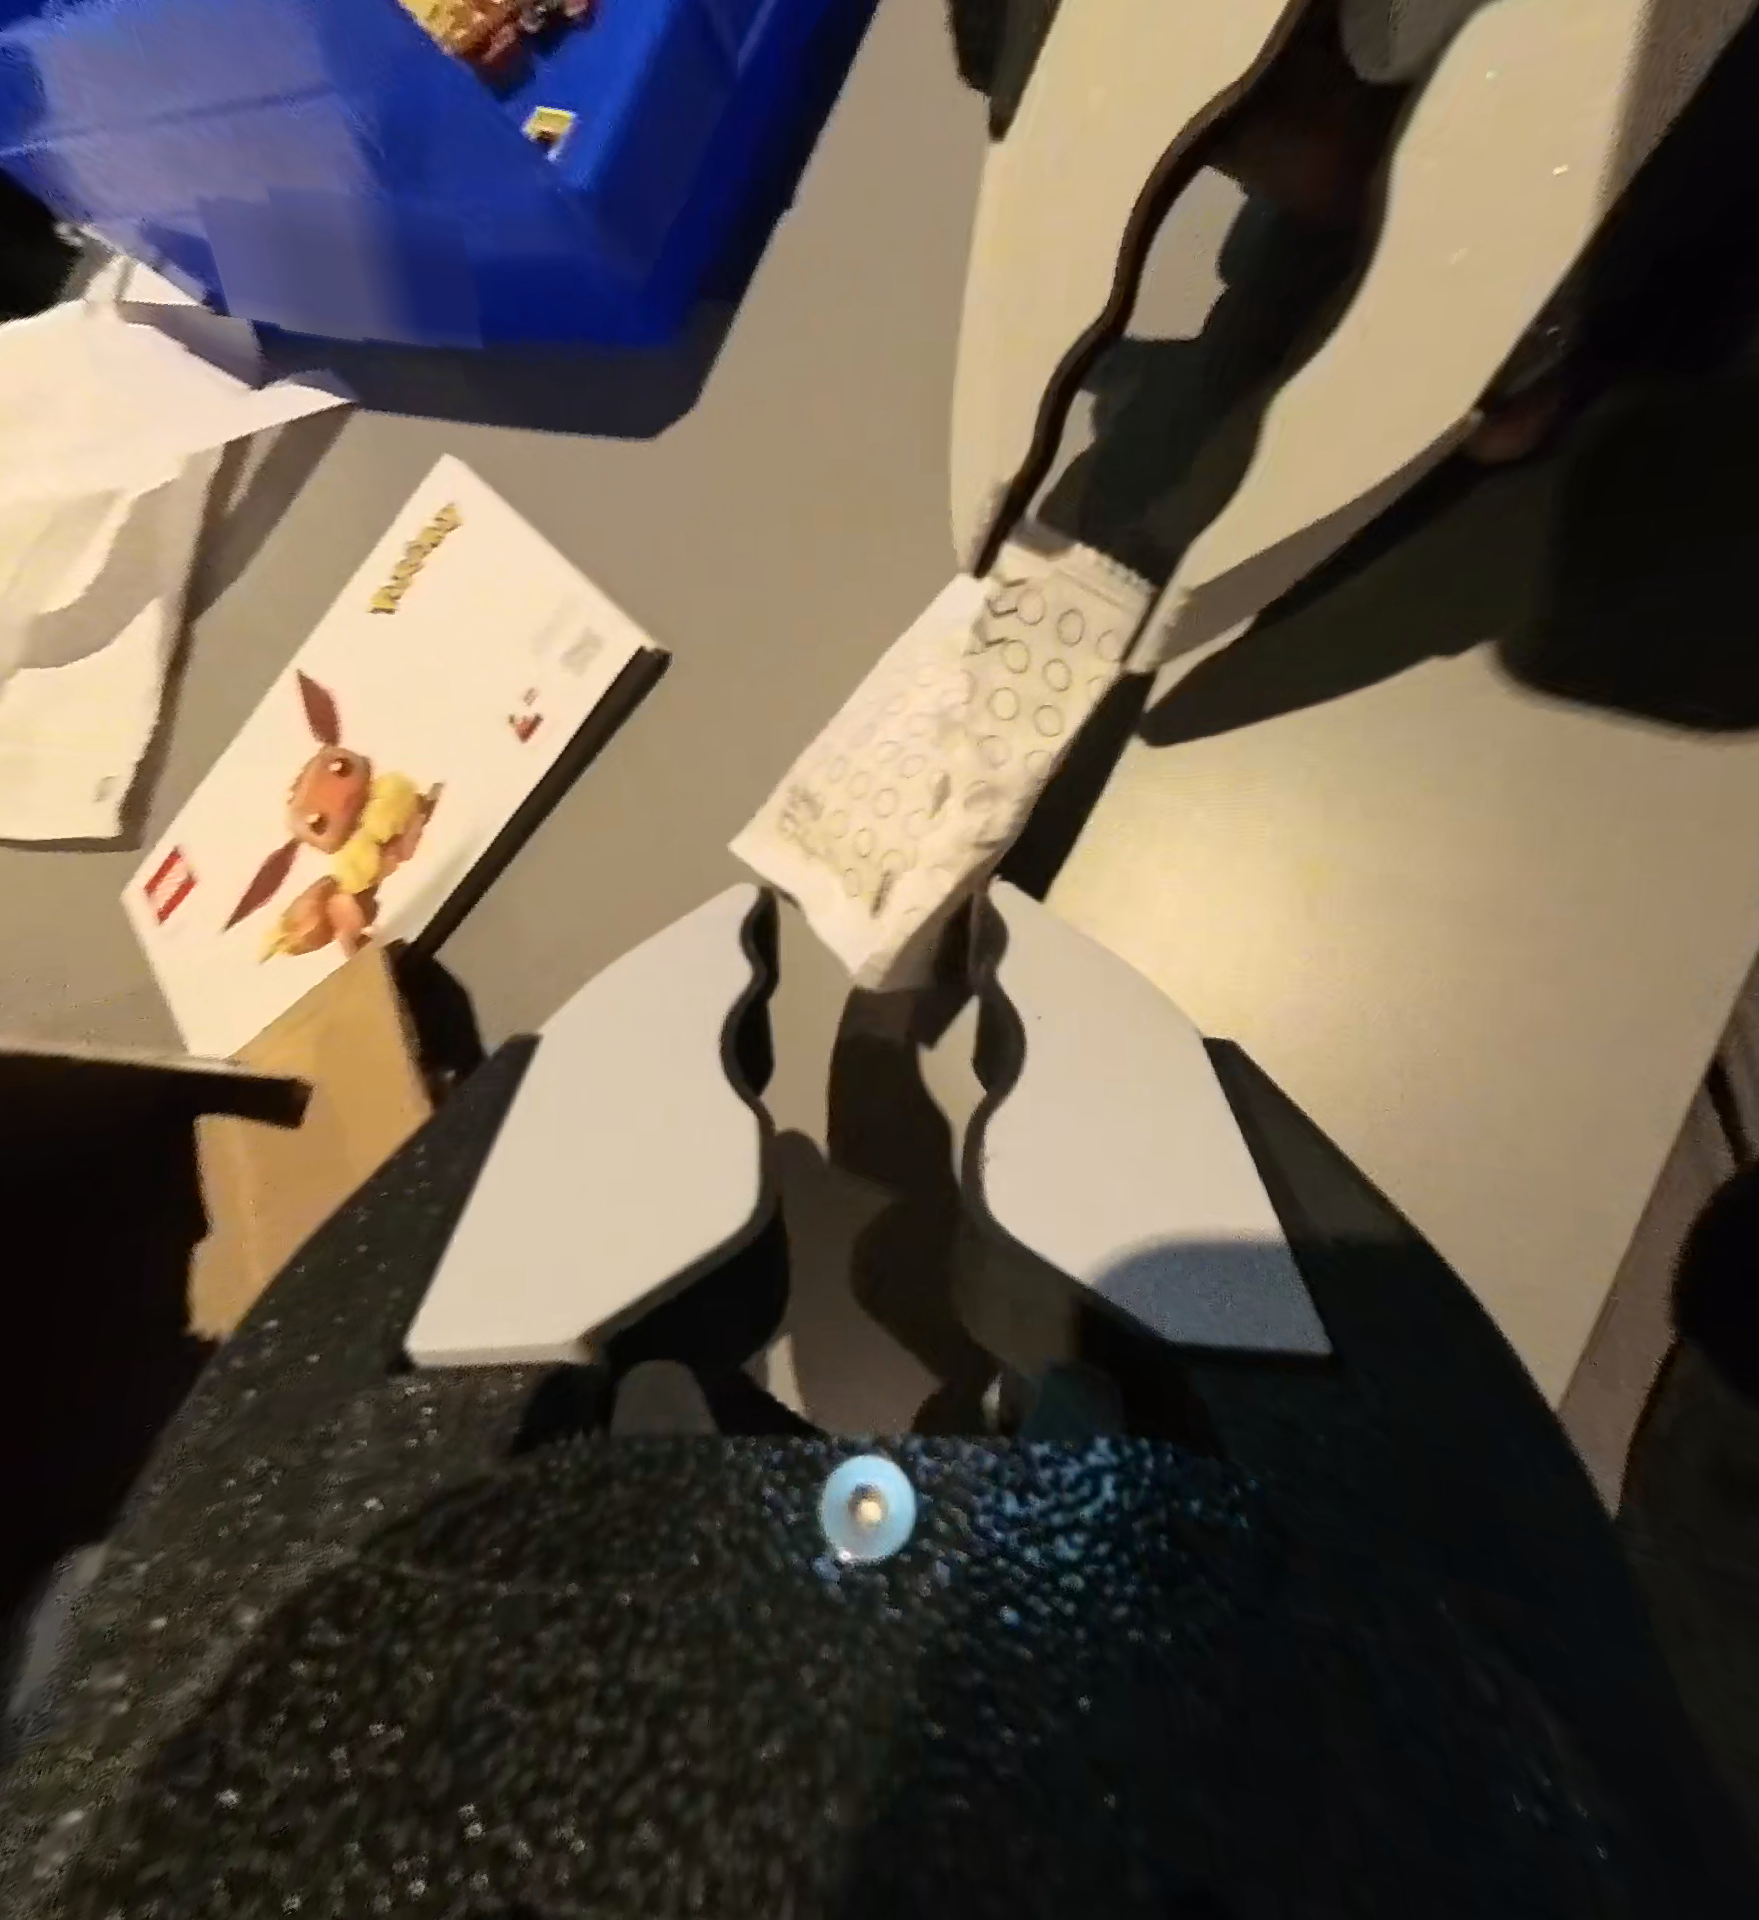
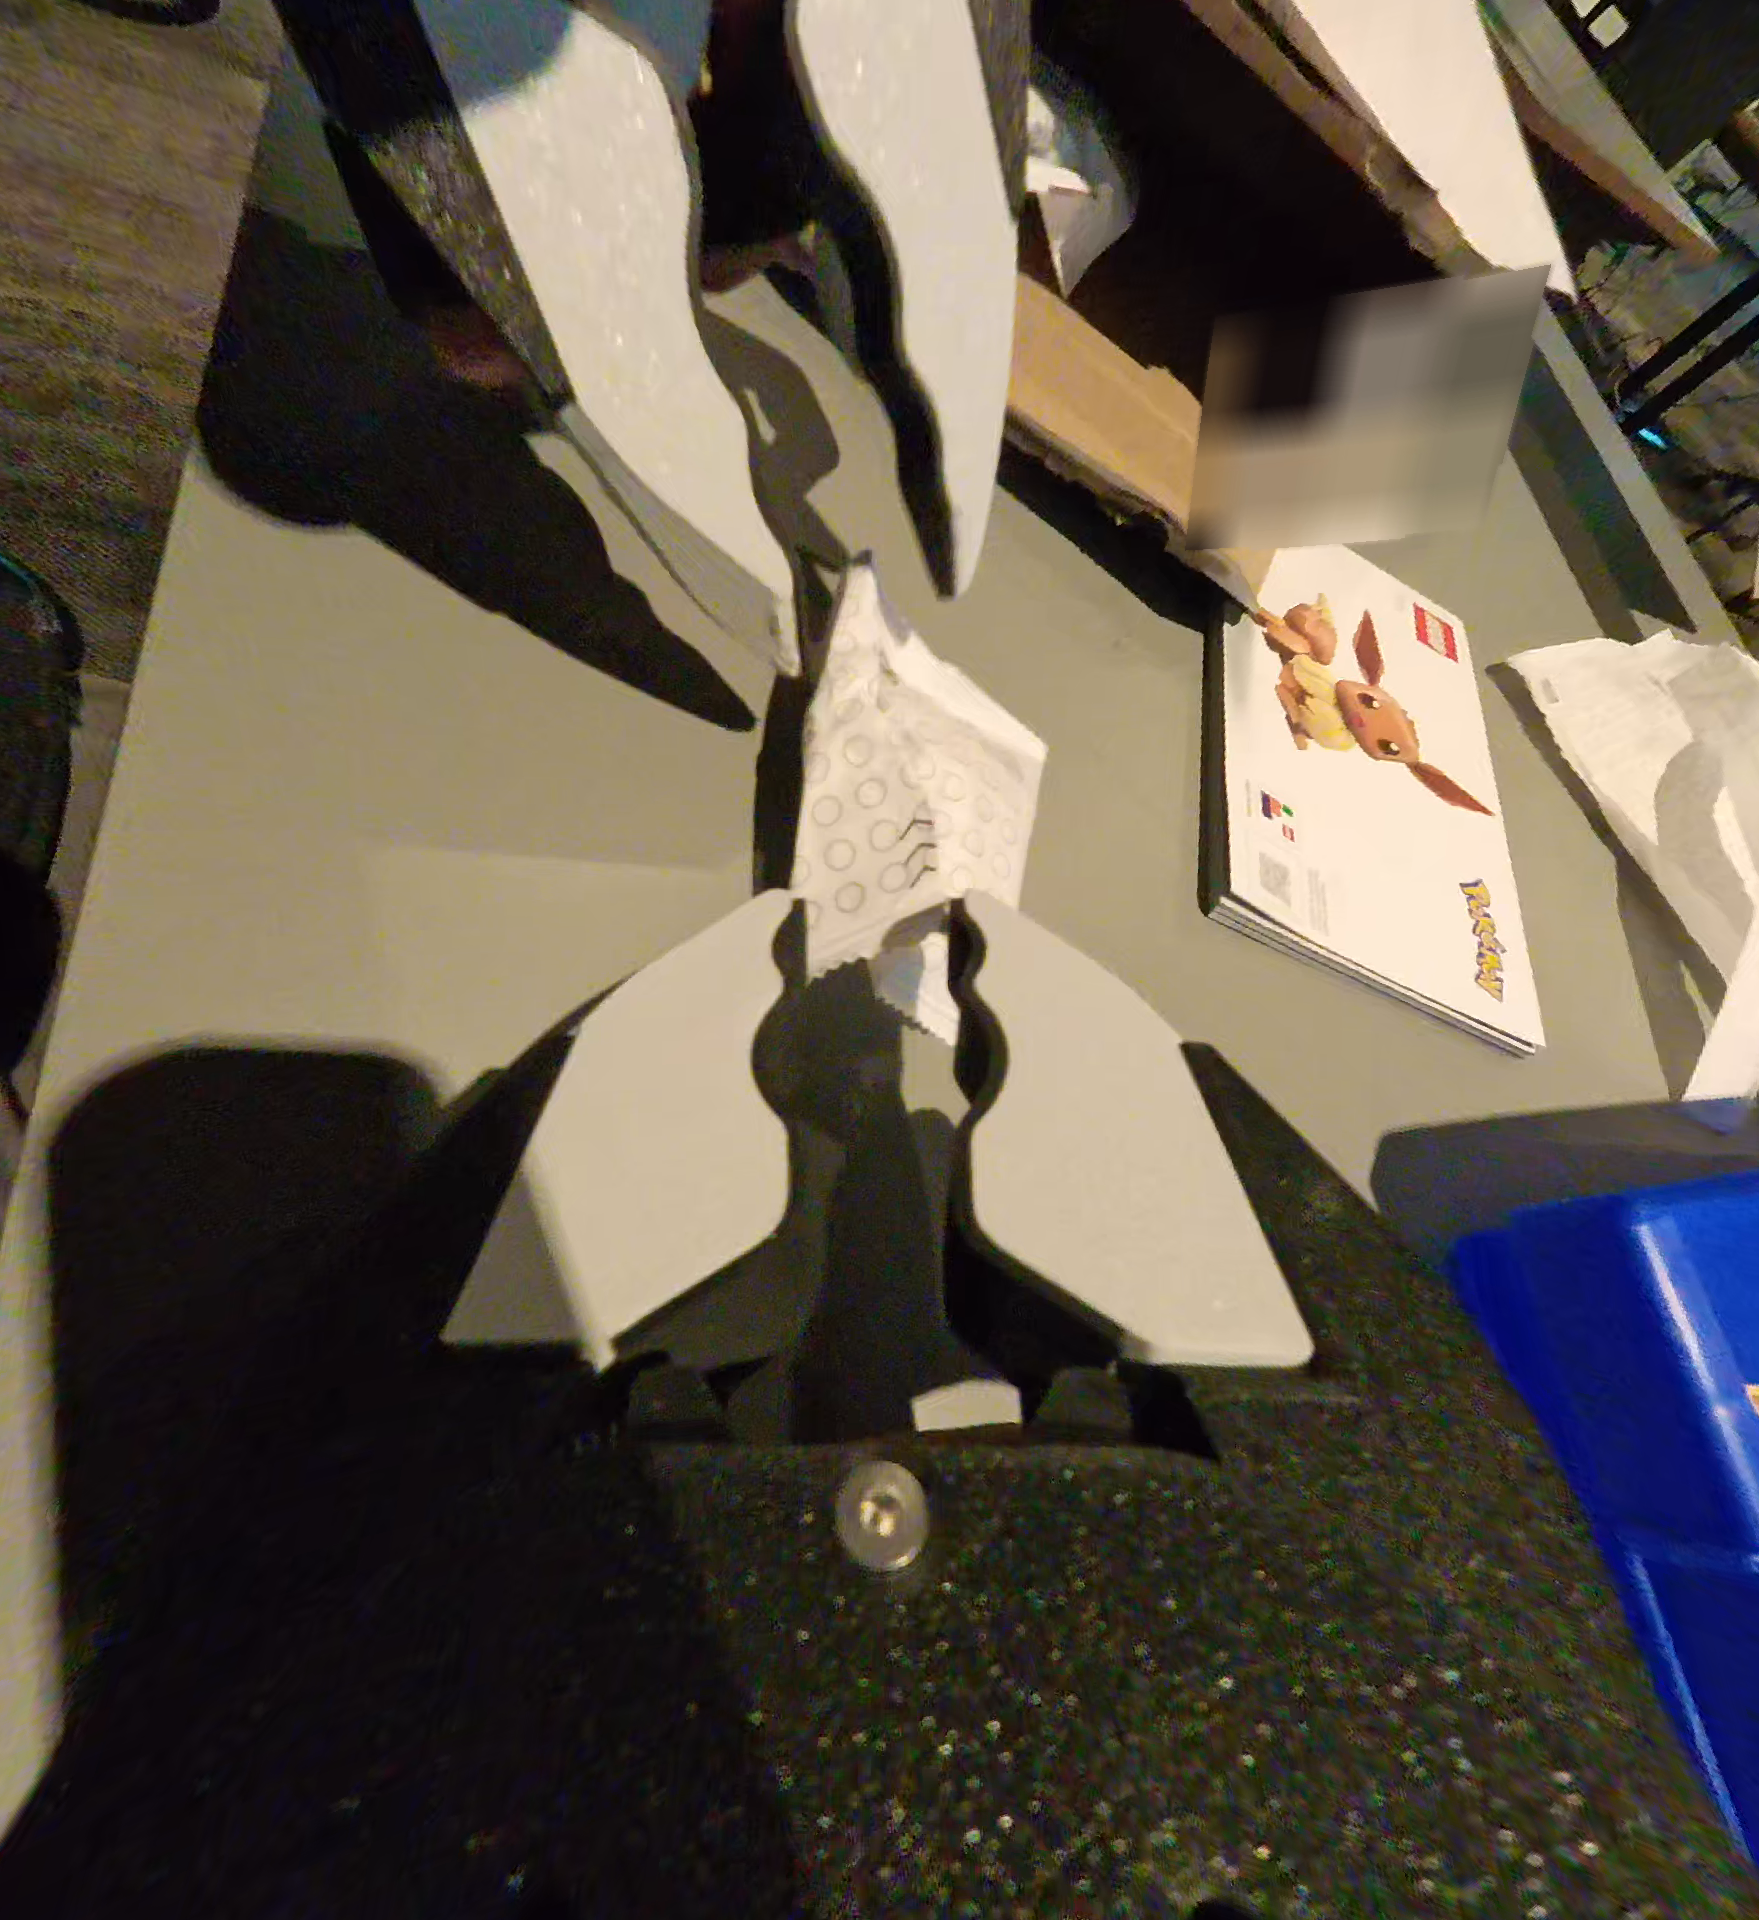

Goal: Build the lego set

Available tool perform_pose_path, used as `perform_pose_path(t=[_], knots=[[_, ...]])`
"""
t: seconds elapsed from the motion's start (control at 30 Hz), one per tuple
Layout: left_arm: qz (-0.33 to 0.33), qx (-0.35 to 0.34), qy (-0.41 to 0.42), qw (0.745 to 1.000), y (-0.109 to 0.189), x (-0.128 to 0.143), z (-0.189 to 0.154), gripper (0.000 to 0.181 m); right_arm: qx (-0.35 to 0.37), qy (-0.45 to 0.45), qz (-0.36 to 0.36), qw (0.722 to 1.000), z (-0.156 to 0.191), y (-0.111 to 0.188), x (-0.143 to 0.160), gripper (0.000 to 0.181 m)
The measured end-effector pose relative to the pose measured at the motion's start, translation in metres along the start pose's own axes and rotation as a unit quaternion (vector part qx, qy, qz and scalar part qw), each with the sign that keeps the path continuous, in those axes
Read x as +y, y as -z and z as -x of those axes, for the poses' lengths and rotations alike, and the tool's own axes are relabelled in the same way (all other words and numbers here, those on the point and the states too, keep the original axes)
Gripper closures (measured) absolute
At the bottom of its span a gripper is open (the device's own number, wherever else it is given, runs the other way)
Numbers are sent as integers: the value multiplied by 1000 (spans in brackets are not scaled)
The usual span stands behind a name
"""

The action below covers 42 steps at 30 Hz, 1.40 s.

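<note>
A white paper bag [image 1: 958,748] printed with rings is held up over the grey table [image 1: 802,416], stretched between both grippers. My left gripper [image 1: 875,914] is shut on its near end in the left wrist view. My right gripper [image 1: 1062,561] is shut on the far end there. In the right wrist view the bag [image 2: 896,790] runs from my right gripper [image 2: 875,920], which pinches the serrated end, up to my left gripper [image 2: 870,613]. What is inside the bag is hidden.
An instruction booklet [image 1: 387,727] [image 2: 1374,790] lies flat on the table. A blue box [image 1: 387,208] [image 2: 1685,1403], crumpled white paper [image 1: 54,582] [image 2: 1685,748] and a brown cardboard box [image 1: 314,1122] [image 2: 1093,395] lie around it. The table edge [image 2: 75,831] is close. The left gripper's tips are roughly 6 cm from the right gripper's.
</note>
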<state>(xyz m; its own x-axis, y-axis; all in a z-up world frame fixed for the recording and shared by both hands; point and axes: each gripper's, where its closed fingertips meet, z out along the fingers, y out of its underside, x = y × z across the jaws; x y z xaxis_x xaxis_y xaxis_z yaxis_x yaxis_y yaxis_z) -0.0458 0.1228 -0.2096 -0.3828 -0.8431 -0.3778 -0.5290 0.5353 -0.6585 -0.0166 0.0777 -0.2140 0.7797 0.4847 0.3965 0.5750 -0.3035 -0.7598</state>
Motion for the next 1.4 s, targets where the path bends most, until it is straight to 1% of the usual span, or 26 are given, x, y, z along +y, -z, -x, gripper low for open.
perform_pose_path(t=[0.1, 0.23, 0.33, 0.43, 0.6, 0.73, 0.87, 0.93, 1.0, 1.13, 1.2, 1.27, 1.3, 1.4], knots=[[4, 37, 1, 999, -8, 0, -17, 163, -1, 15, 6, 1000, 3, -1, 2, 166], [16, 54, -16, 998, -15, 2, -34, 170, -3, 30, 15, 999, 4, 1, 7, 178], [6, 55, 1, 998, -19, -4, -42, 171, 16, 48, 26, 998, -1, 4, 14, 179], [0, 56, 27, 998, -23, -10, -44, 169, 12, 51, 20, 998, -2, 8, 16, 178], [-26, 68, 53, 996, -26, -22, -40, 161, 12, 62, 15, 998, -4, 14, 21, 178], [-66, 90, 83, 990, -16, -35, -31, 153, 6, 73, 4, 997, -1, 17, 20, 178], [-100, 79, 140, 982, -4, -41, -1, 148, 1, 82, -2, 997, 1, 18, 19, 178], [-103, 81, 168, 977, -4, -40, 15, 146, -2, 87, -5, 996, 3, 18, 19, 178], [-85, 108, 179, 974, -9, -37, 22, 142, -7, 89, -7, 996, 4, 18, 19, 178], [-47, 173, 145, 973, -27, -39, 23, 135, -13, 88, -9, 996, 4, 19, 19, 178], [-20, 220, 128, 967, -36, -36, 16, 132, -13, 87, -9, 996, 4, 19, 19, 178], [-10, 276, 104, 955, -40, -35, 1, 130, -11, 85, -8, 996, 3, 18, 19, 178], [-5, 292, 100, 951, -43, -35, -3, 131, -10, 84, -7, 996, 3, 18, 19, 178], [13, 325, 97, 941, -49, -33, -13, 148, -7, 77, -3, 997, 1, 18, 20, 178]])
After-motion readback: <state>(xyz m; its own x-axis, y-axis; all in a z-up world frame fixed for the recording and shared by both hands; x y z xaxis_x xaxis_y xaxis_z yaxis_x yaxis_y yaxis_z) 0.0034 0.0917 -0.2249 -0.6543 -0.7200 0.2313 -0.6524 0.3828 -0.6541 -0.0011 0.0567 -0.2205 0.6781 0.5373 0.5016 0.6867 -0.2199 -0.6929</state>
